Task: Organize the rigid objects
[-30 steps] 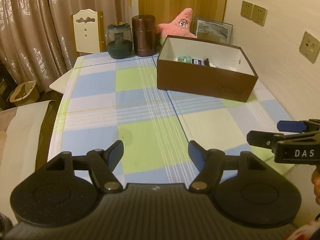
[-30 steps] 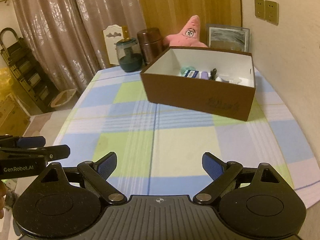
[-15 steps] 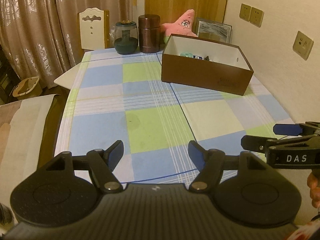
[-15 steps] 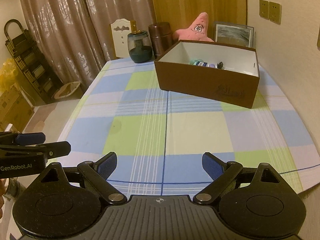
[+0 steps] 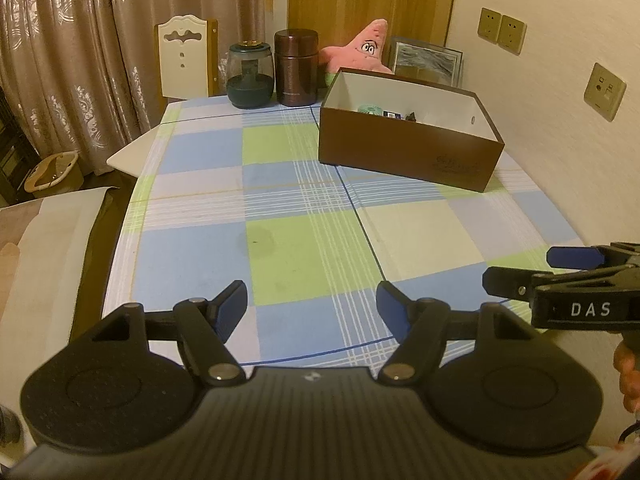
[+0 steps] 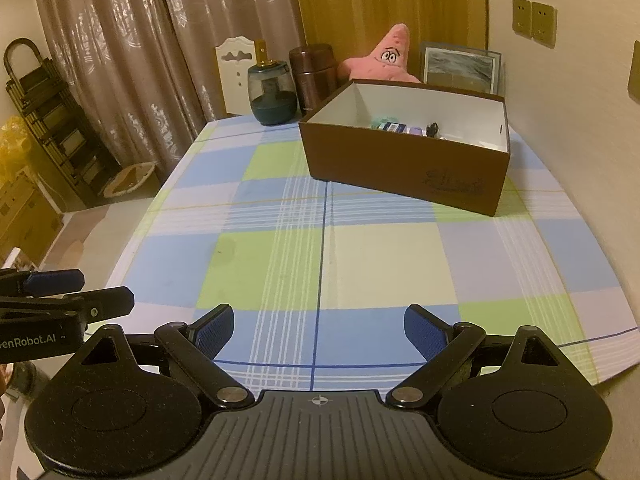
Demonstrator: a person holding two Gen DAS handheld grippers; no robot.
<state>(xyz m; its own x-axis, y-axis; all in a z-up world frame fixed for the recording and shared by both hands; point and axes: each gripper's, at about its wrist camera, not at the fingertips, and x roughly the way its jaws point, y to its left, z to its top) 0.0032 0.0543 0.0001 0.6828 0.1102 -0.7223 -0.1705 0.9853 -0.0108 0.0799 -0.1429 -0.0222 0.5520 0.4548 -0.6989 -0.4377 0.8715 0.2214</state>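
A brown cardboard box (image 5: 408,152) (image 6: 404,160) with a white inside stands at the far right of the checked tablecloth (image 5: 304,216) (image 6: 320,248). Several small items (image 6: 404,128) lie on its floor, mostly hidden by the near wall. My left gripper (image 5: 312,306) hangs open over the table's near edge, nothing between its blue pads. My right gripper (image 6: 319,328) is likewise open and empty near the front edge. Each gripper shows at the side of the other's view: the right gripper (image 5: 568,276), the left gripper (image 6: 80,292).
At the table's far end stand a dark glass jar (image 5: 250,76), a brown canister (image 5: 297,68), a pink star plush (image 5: 366,50) and a framed picture (image 5: 426,60). A white chair (image 5: 186,58) is behind. Curtains, a basket (image 5: 54,170) and a folding rack (image 6: 52,120) are on the left.
Both grippers have drawn back from the box toward the table's near edge, so the box looks smaller and farther. Both stayed open and empty.
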